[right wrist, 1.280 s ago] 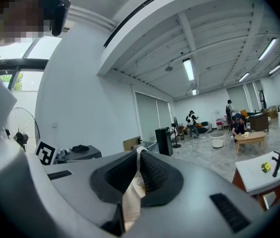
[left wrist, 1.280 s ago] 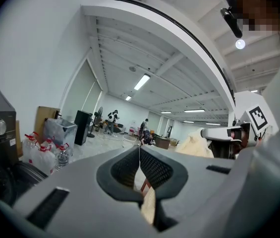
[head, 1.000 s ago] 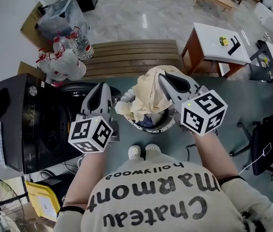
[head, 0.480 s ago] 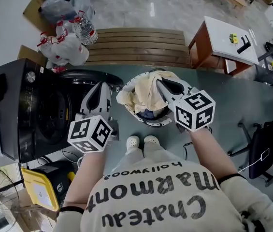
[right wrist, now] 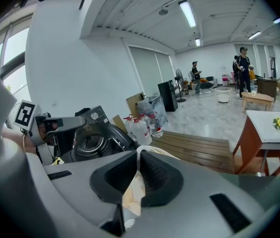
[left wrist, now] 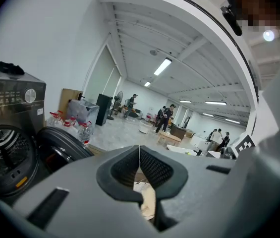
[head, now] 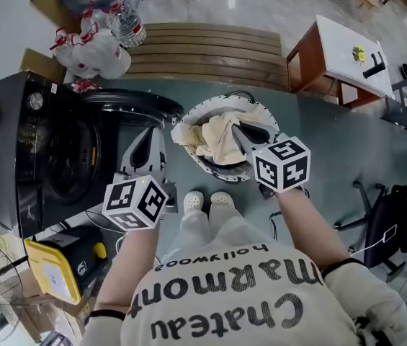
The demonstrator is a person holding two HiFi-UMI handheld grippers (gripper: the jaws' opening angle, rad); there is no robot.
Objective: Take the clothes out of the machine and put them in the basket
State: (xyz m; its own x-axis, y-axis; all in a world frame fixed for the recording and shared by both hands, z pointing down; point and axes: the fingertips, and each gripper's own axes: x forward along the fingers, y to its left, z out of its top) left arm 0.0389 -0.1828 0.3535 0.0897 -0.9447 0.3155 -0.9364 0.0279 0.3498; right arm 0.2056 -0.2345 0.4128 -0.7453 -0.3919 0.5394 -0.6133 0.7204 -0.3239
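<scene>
Black front-loading washing machine point(head: 27, 157): stands at the left of the head view, with its round door point(head: 137, 107) swung open toward the basket. The camera now looks more steeply down than a second ago, so machine and basket sit lower in the picture.

White round laundry basket point(head: 210, 104): on the grey-green floor point(head: 333, 143), just right of the open door and directly ahead of the person's white shoes point(head: 204, 202). It holds bunched cloth.

Cream garment point(head: 217, 137): a second ago it hung in a tall drape, well above the basket rim. It now lies low and spread inside the basket, with only its upper fold lifted.

Right tongs point(head: 243, 128): clamped on that upper fold of the cream garment. The right gripper view shows the cloth pinched between the ribbed pads point(right wrist: 152, 170) and trailing below them. These tongs have sunk toward the basket since the earlier frame.

Left tongs point(head: 147, 137): pads closed tip to tip with nothing between them, as the left gripper view confirms. They hang between the machine door and the basket, slightly lower than before.
</scene>
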